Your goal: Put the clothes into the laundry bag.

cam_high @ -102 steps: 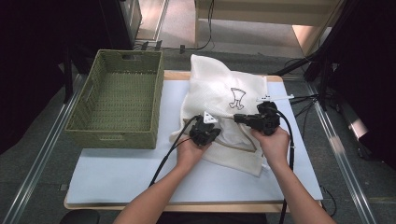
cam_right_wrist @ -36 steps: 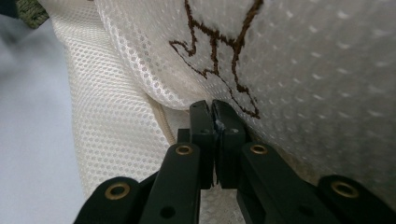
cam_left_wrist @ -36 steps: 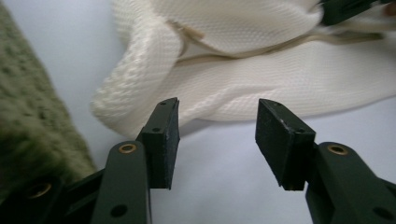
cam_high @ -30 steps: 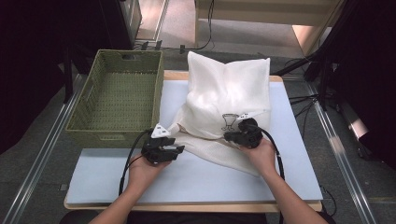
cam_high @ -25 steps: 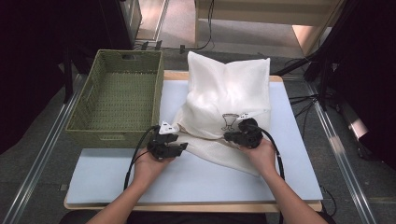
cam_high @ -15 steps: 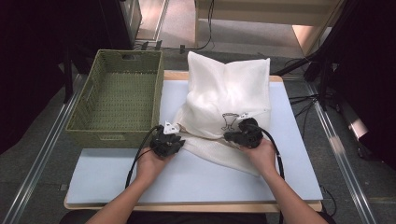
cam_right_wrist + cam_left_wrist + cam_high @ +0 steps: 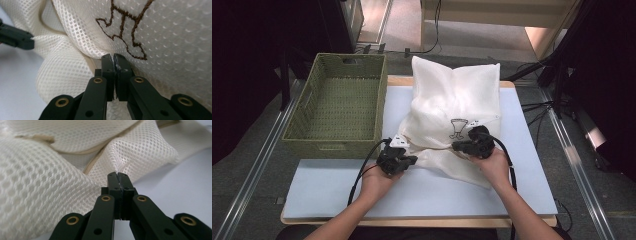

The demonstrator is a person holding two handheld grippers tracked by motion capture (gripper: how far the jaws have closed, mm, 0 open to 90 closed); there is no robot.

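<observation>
A white mesh bag lies on the bench, on its right half, with the woven green basket just beside it on the left. The bag has a brown embroidered figure on its front, and its lower part is crumpled toward the person.

The left hand-held gripper sits at the lower left corner of the bag. Its jaws have just been closing, and in the left gripper view they stand together with a small peak of the mesh pinched between the tips. The right hand-held gripper is near the middle of the bag, just below the embroidered figure. Its jaws are also pressed together, and a fold of the cloth is caught between them.

So I judge that the grasping step is done on both sides: each hand now has its own hold on the fabric. What the hands will do with the bag I cannot tell for sure. It looks like folding or straightening, and perhaps putting it into the basket afterwards. None of that is done yet: the bag is wrinkled, its lower edge is bunched between the two hand-held grippers, and the basket holds nothing. Most of the work, in my opinion, is left.
</observation>
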